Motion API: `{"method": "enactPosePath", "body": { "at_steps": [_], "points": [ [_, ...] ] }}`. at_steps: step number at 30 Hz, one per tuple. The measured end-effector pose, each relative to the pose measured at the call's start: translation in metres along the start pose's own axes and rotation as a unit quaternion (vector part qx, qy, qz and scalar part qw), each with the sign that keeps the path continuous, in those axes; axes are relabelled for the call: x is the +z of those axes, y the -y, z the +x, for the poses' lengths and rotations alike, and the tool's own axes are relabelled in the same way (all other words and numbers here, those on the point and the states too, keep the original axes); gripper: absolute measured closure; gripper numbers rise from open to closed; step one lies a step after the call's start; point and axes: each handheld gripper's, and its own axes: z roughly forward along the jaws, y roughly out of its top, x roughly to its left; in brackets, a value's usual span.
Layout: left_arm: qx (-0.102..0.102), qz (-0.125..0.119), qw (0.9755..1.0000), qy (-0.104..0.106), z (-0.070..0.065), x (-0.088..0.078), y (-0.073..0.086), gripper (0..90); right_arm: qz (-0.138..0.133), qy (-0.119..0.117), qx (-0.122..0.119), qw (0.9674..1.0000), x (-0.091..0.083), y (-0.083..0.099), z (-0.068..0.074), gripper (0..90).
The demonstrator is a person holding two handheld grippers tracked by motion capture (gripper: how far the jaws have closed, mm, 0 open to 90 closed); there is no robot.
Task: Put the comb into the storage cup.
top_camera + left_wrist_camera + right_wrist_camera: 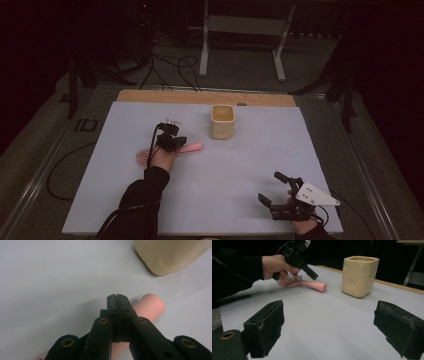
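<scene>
At the lavender-grey table [210, 200], my left tongs [176, 140] hang just above the handle of a pink hairbrush [192, 147], their jaws pressed flat together with nothing between them. In the left gripper view the closed tips [117, 301] sit over the pink handle [150, 307], and from the right gripper view the left tongs [310, 273] appear a little clear of it, though the angle is too shallow to be sure they are not touching. The hairbrush lies on its back just left of the cream cup [222, 121], bristles up, its rounded handle end pointing toward the cup and its head [289, 280] tucked under my left hand [274, 266]. The cup stands upright near the far edge of the table, apart from the hairbrush. My right tongs [274, 189] rest well away from the cup, at the near right corner of the table, jaws spread wide and empty. The right gripper view looks between those two black pads [265, 325] straight across the bare tabletop toward the cup [359, 275].
</scene>
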Motion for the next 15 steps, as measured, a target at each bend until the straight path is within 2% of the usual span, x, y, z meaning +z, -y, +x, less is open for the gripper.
{"method": "enactPosePath", "body": {
  "at_steps": [7, 15],
  "points": [
    [-0.001, 0.009, 1.0, -0.004, -0.003, 0.009, 0.0, 90.0, -0.002, 0.0, -0.001, 1.0, -0.001, 0.0, -0.001, 9.1],
    [-0.001, 0.019, 0.9998, 0.001, -0.006, 0.012, -0.002, 90.0, -0.001, 0.001, 0.001, 1.0, -0.002, 0.0, -0.001, 9.1]
  ]
}}
